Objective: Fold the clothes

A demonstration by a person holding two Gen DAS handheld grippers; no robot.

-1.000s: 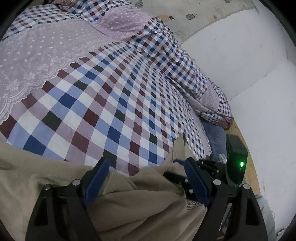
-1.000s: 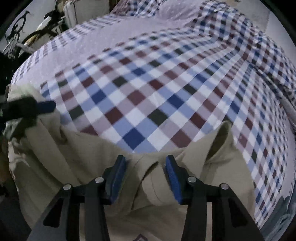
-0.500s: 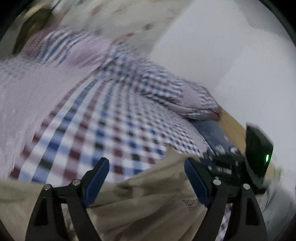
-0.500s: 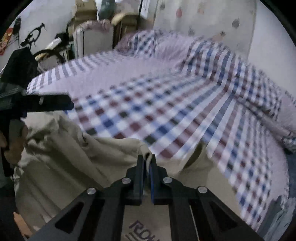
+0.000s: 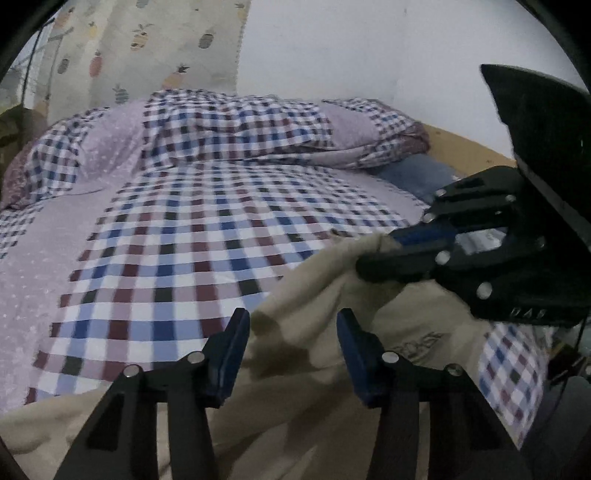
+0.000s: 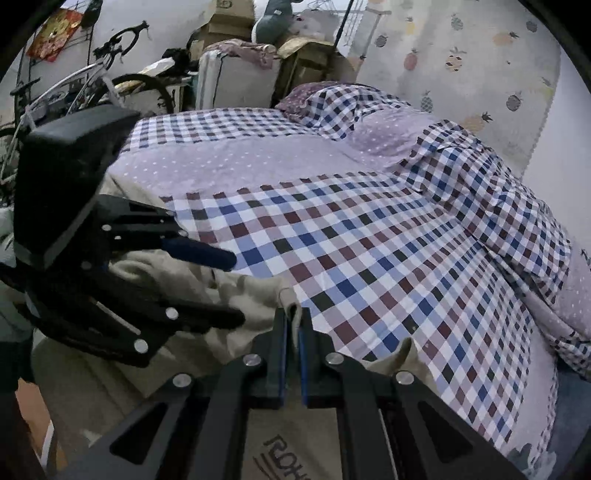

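Right claw (image 6: 292,325) pinching beige garment (image 6: 255,291) edge

Soft matt beige cloth garment (image 5: 317,295); checked woven bedsheet (image 5: 192,236).

Place: a lived-in home bedroom, doubling as storage.
Bed (image 6: 332,229): checked and lilac dotted bedding, rumpled pillows (image 5: 229,125) at the head.
Wall: pineapple-print hanging (image 6: 461,55) behind the bed.
Corner: bicycle (image 6: 92,81), stacked cardboard boxes (image 6: 229,18), red paper decoration (image 6: 53,35).
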